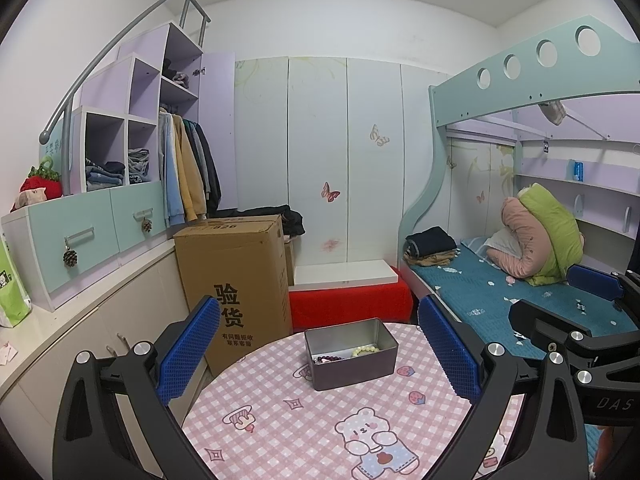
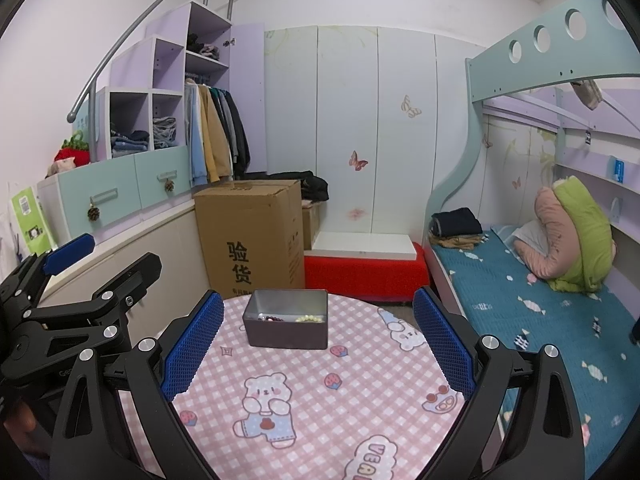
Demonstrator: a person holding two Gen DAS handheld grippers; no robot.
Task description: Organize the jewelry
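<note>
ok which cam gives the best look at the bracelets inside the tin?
Left wrist. It looks down into the metal tin, so the pale bead bracelet and dark bead bracelet both show on its floor. The right wrist view sits lower: the tin's front wall hides most of both, leaving only bead tops.

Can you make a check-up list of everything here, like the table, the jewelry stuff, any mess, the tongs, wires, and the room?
Surface: round table with a pink checked cartoon cloth.
Job's things: open metal tin holding a dark bead bracelet and a pale bead bracelet.
Clutter: nothing seen on the table besides the tin.
Tongs: left tongs open, empty; right tongs open, empty; both above the table.
Cables: nothing seen.
Surroundings: cardboard box, bunk bed, open wardrobe of clothes.
</note>
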